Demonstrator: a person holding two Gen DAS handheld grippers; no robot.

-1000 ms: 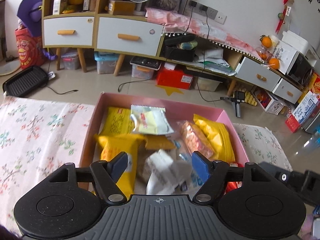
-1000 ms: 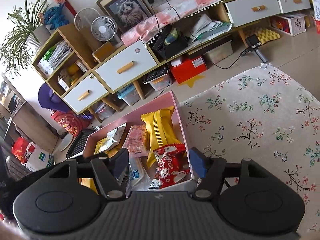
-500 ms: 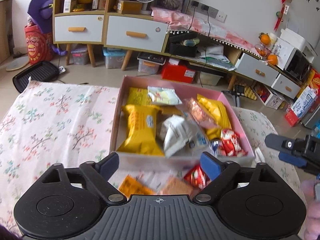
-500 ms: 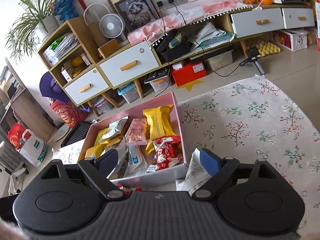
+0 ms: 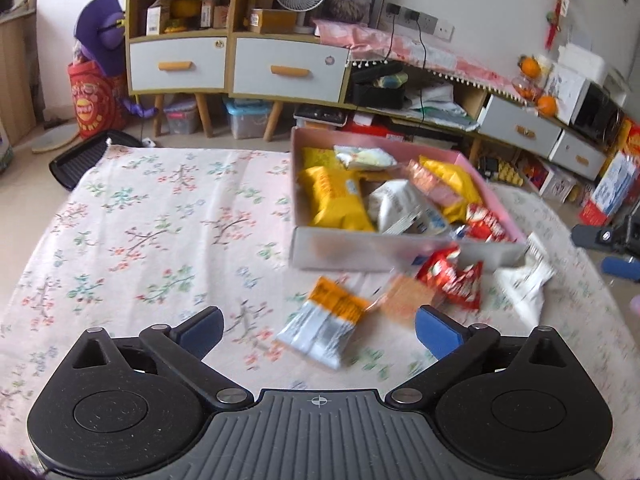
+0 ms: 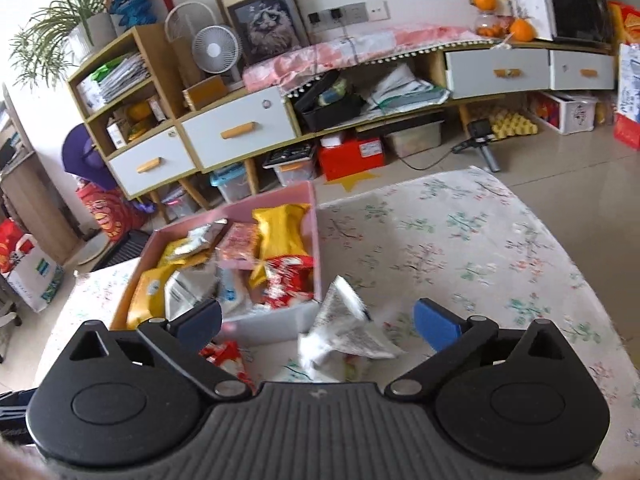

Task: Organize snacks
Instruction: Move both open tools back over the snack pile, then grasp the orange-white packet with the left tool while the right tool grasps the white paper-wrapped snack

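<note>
A pink box full of snack packets stands on the floral tablecloth; it also shows in the right wrist view. In front of it lie an orange-and-silver packet, a tan packet, a red packet and a white packet. My left gripper is open and empty, just above the orange-and-silver packet. My right gripper is open, with the white packet lying loose between its fingers. The red packet lies by its left finger.
The table's far edge runs behind the box. Beyond it stand wooden cabinets with white drawers, a fan and storage boxes on the floor. The right gripper's fingers show at the right edge of the left wrist view.
Both grippers have pulled back from over the box toward the table's near side. The loose packets in front of the box have come into view.
</note>
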